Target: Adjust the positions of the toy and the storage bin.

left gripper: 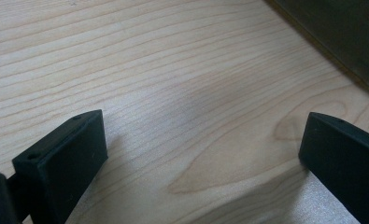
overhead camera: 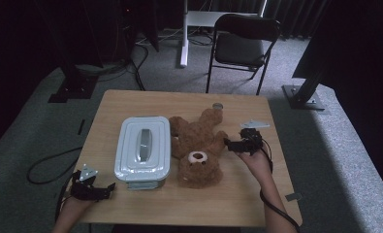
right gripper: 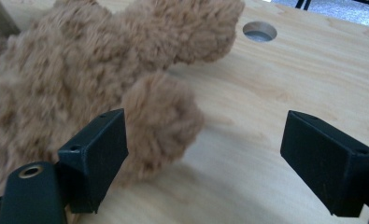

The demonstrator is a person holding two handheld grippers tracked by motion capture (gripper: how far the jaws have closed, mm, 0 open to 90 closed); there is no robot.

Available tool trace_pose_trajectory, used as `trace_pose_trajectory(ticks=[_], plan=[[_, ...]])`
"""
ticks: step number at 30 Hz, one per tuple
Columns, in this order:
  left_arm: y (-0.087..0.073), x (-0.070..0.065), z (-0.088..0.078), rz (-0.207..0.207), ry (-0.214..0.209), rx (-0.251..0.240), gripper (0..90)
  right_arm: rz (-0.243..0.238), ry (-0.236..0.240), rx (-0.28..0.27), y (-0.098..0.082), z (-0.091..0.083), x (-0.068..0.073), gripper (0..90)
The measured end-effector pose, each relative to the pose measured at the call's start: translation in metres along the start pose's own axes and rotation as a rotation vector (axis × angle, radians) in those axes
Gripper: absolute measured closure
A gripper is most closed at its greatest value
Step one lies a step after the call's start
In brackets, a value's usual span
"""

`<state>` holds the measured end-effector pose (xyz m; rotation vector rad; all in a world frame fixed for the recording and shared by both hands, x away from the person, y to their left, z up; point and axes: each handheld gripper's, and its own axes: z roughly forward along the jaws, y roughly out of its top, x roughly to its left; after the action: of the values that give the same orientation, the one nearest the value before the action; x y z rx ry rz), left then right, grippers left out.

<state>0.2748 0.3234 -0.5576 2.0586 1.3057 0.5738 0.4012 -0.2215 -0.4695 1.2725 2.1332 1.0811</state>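
Teddy bear (overhead camera: 197, 148), one of it, brown and plush, lies on its back on the wooden table (overhead camera: 237, 194), just to the left of the right gripper (overhead camera: 235, 144). That gripper's jaws are spread wide and hold nothing. In the right gripper view the bear's paw (right gripper: 161, 123) sits just inside the left jaw, seemingly touching it, while the other jaw stands over bare wood well apart from the fur. Past the paw a second limb (right gripper: 205, 28) reaches toward one round hole (right gripper: 259, 31) in the tabletop. The bear's head and most of its body are cut off at that view's left edge.

The left gripper (overhead camera: 96, 189) rests near the table's front left corner, jaws also wide apart with only wood grain between them. Just to its right stands one pale lidded box (overhead camera: 143, 150), its far side touching the bear. A dark strip at the top right of the left gripper view is too cropped to make out.

Beyond the table, one black folding chair (overhead camera: 242, 46) stands on grey carpet; the surrounding room is dark and hard to read.
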Motion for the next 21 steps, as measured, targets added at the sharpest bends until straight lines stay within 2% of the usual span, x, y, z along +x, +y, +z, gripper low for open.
trace_pose_trajectory(ticks=[3,10,12,14,17,21], plan=[[0.0,0.0,0.0,0.0,0.0,0.0,1.6,0.009,0.022,-0.001,0.01,0.007,-0.001,14.0],[0.0,0.0,0.0,0.0,0.0,0.0,1.6,0.009,0.014,0.001,0.027,0.02,-0.003,14.0],[0.0,0.0,0.0,0.0,0.0,0.0,1.6,0.002,0.007,0.006,0.035,0.029,-0.007,14.0],[0.0,0.0,0.0,0.0,0.0,0.0,1.7,0.029,0.018,0.004,0.04,0.035,-0.013,14.0],[0.0,0.0,0.0,0.0,0.0,0.0,1.6,0.035,0.005,0.024,0.047,0.046,-0.017,14.0],[0.0,0.0,0.0,0.0,0.0,0.0,1.6,0.061,0.029,0.02,0.057,0.057,-0.017,14.0]])
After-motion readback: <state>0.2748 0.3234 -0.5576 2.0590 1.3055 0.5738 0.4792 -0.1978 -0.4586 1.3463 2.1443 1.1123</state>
